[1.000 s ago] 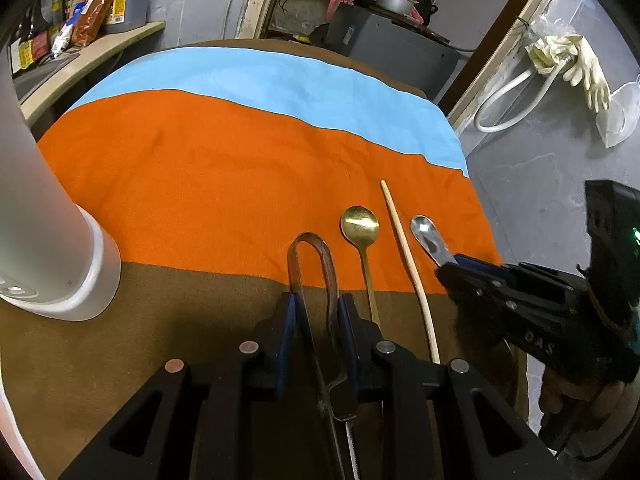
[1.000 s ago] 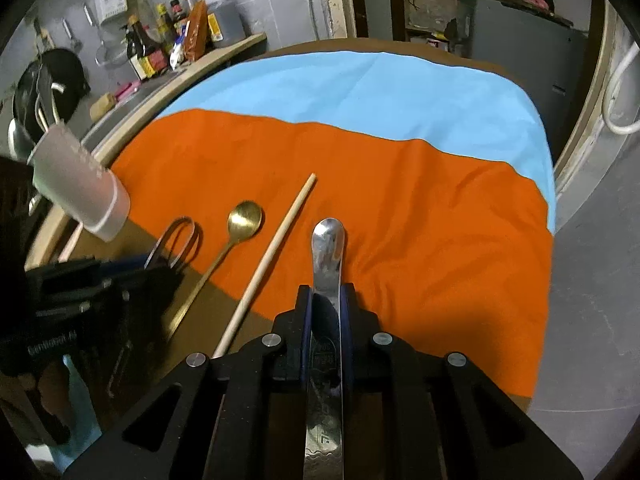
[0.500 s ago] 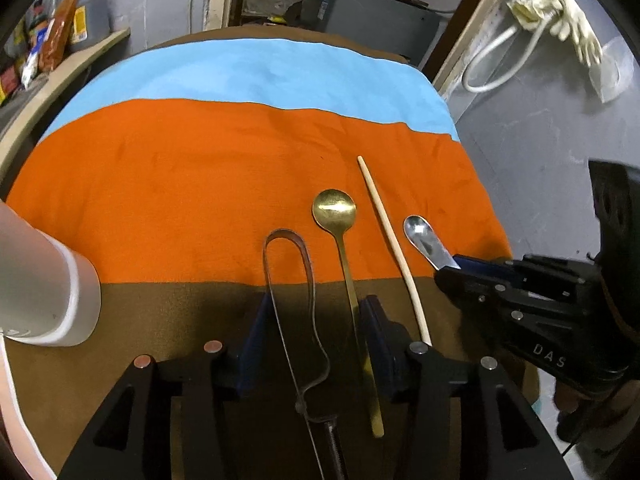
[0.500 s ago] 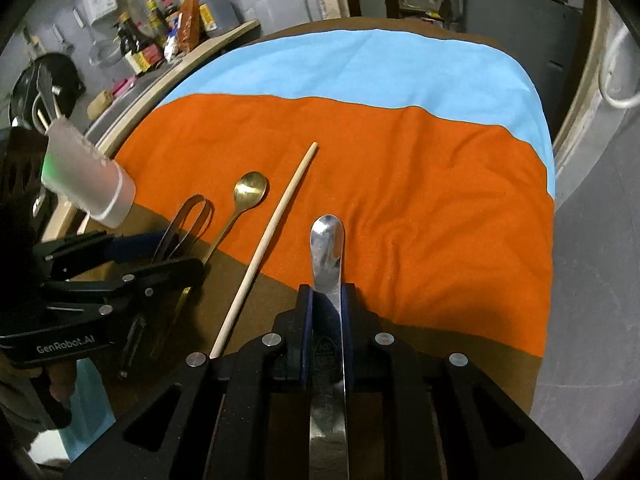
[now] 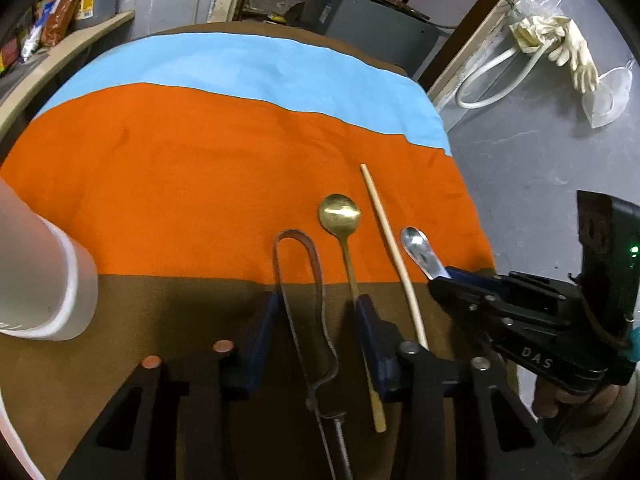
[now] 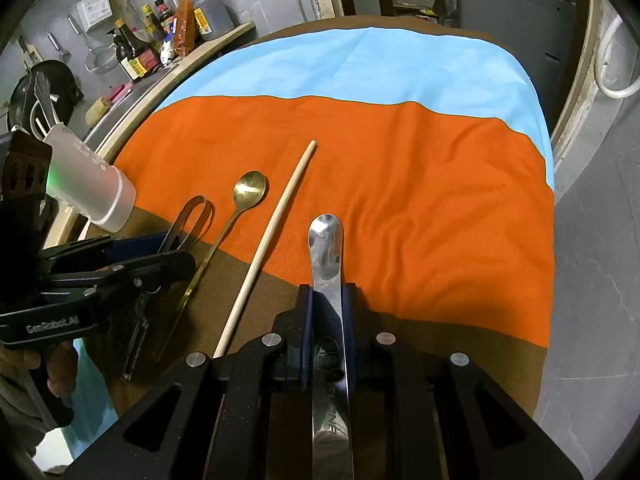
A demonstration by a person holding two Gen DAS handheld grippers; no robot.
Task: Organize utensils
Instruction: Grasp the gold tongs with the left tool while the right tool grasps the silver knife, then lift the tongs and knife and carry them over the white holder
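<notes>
The right gripper (image 6: 328,300) is clenched on the handle of a silver spoon (image 6: 326,248), whose bowl points up toward the middle of the right wrist frame, over the orange band of the striped cloth (image 6: 420,200). It cannot be told whether the spoon is lifted or touches the cloth.

The left gripper (image 5: 318,320) has its jaws released and wide apart, standing on either side of the metal tongs (image 5: 298,264) and the handle of the gold spoon (image 5: 340,214), without pressing them. Both lie on the cloth in the lower middle of the left wrist frame, and a wooden chopstick (image 5: 390,248) lies just beside them, to the right.

A white utensil holder (image 6: 86,180) stands at the left edge of the right wrist frame, with some utensils already in it.

The task seems about half done. The silver spoon is in hand, while the tongs, the gold spoon and the chopstick are probably left to be put into the holder.
</notes>
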